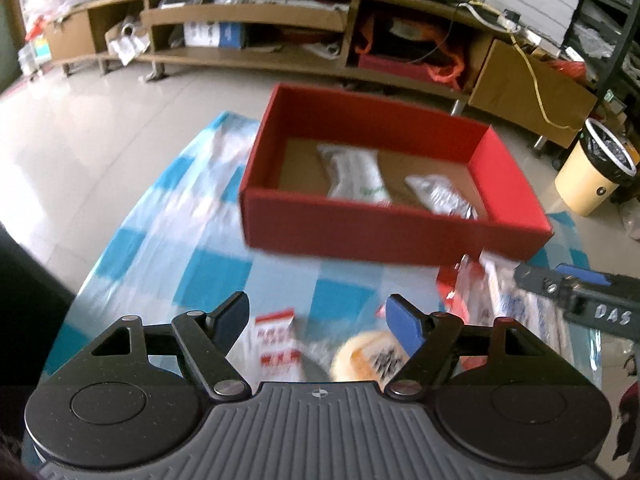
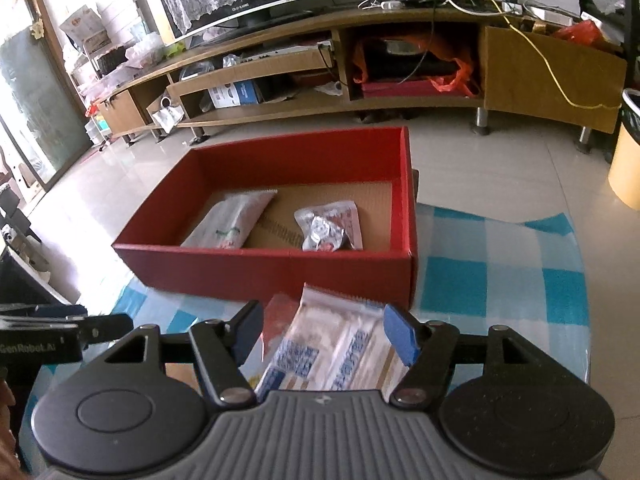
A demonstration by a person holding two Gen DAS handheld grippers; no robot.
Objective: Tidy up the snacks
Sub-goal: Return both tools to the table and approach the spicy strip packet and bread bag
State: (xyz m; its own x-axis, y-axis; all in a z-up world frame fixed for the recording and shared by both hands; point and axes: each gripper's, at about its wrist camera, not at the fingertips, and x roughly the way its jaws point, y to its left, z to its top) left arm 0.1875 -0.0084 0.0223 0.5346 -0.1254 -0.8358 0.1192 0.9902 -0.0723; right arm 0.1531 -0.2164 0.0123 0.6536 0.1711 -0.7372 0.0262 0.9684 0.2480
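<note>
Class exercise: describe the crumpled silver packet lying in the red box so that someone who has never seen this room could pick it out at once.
Find the red box on the blue-and-white checked cloth. Two packets lie on its cardboard floor. The crumpled silver packet is the one nearer the box's right wall in the right wrist view: shiny and wrinkled with red print, unlike the long, flat white packet to its left.

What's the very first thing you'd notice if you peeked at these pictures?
The big red box on the blue-and-white checked cloth jumps out first, with two snack packets lying flat on its cardboard floor: a long white packet on the left and a crinkly silver packet on the right. Nearer the camera, the right tool hangs open over a white-and-blue packet in front of the box.
</note>
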